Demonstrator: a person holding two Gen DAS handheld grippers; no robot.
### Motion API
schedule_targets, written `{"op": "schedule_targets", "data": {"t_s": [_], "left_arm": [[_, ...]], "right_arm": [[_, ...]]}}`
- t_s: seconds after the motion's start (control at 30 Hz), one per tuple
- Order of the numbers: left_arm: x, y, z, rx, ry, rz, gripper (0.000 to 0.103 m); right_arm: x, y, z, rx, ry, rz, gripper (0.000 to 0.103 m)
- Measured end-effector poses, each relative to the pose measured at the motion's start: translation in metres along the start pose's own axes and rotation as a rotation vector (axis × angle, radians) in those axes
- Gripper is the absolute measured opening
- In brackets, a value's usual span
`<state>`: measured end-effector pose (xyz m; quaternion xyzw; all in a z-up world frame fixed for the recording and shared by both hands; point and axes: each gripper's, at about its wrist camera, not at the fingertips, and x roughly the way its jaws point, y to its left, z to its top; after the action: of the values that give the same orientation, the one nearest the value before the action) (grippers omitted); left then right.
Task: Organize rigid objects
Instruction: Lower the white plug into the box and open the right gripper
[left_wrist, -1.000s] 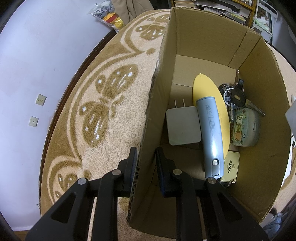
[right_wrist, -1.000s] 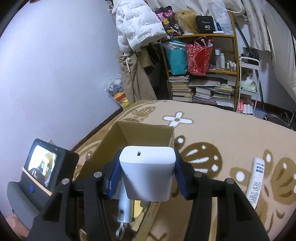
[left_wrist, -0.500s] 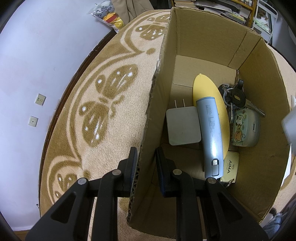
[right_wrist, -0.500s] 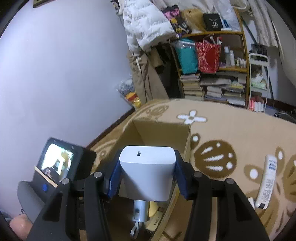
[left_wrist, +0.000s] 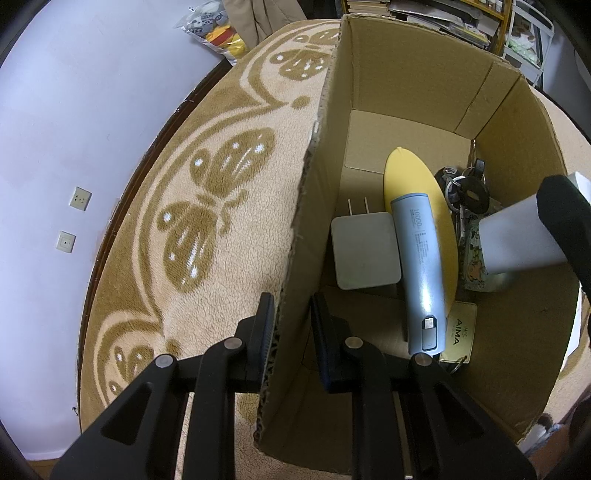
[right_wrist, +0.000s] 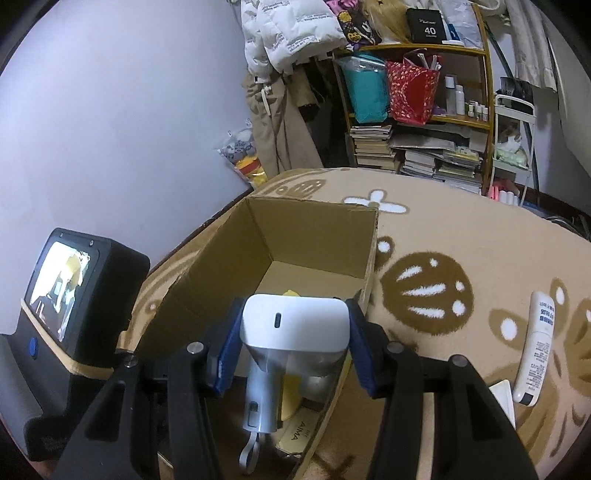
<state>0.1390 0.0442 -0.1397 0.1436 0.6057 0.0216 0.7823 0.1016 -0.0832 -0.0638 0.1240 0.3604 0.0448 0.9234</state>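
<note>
Straddling the near wall of the cardboard box (left_wrist: 417, 70), left gripper (left_wrist: 291, 325): jaws clamped on that wall, one inside, one outside. Box contents: white charger (left_wrist: 364, 254), blue-grey power bank (left_wrist: 419, 269), yellow oval item (left_wrist: 410, 173), keys (left_wrist: 465, 188), AIMA tag (left_wrist: 458, 332).

Right wrist view: right gripper (right_wrist: 293, 350), jaws closed on white adapter (right_wrist: 295, 321), held above the box interior. Rug (right_wrist: 461, 251) carries a white remote (right_wrist: 535, 354).

One cardboard box (left_wrist: 406, 74), two white chargers (left_wrist: 364, 254) (right_wrist: 294, 325), one power bank (left_wrist: 421, 266), one remote (right_wrist: 537, 354).
</note>
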Motion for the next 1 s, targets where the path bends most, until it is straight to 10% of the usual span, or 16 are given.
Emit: {"op": "schedule_targets", "data": {"t_s": [0.3, 0.73, 1.0], "left_arm": [[0.000, 0.000, 0.001, 0.000, 0.000, 0.000, 0.019], [0.000, 0.000, 0.000, 0.004, -0.001, 0.002, 0.019], [0.000, -0.001, 0.000, 0.006, -0.002, 0.006, 0.019]], "right_arm": [[-0.012, 0.001, 0.005, -0.020, -0.038, -0.021, 0.057], [-0.044, -0.010, 0.012, -0.036, -0.071, -0.085, 0.095], [-0.051, -0.037, 0.013, 0.002, -0.018, -0.128, 0.095]]}}
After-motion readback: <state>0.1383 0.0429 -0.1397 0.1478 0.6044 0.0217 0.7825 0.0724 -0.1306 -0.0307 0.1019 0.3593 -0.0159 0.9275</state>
